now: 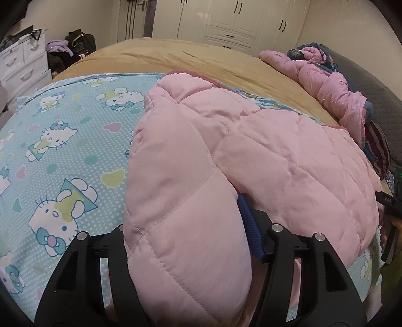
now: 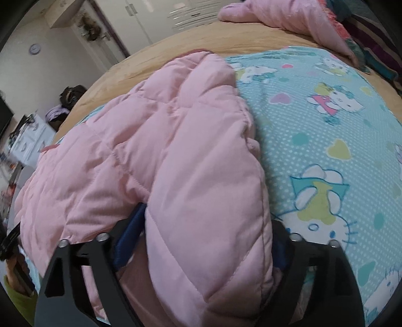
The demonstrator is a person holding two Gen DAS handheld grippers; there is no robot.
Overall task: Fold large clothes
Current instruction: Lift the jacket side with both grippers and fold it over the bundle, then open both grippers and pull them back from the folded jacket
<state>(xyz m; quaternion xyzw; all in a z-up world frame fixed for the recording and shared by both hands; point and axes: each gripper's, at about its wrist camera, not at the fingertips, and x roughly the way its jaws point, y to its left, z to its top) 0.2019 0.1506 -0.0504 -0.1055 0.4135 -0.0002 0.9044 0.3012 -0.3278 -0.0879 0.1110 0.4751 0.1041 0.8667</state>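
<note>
A pink quilted jacket [image 1: 276,151] lies on a blue cartoon-cat sheet [image 1: 62,151], with its sides folded in over the middle. In the left wrist view a thick padded fold fills the gap of my left gripper [image 1: 183,216]. It presses against the blue pad [image 1: 251,226] and hides the other finger. In the right wrist view the jacket [image 2: 150,125] has its other padded fold lying between the wide-spread fingers of my right gripper [image 2: 208,218]. That gripper's blue pad [image 2: 128,241] stands off the cloth.
The sheet [image 2: 326,125] covers a tan blanket [image 1: 176,55] on the bed. More pink and patterned clothes [image 1: 326,83] are heaped at the bed's far right. White drawers [image 1: 22,65] stand to the left and a wardrobe [image 1: 238,22] behind.
</note>
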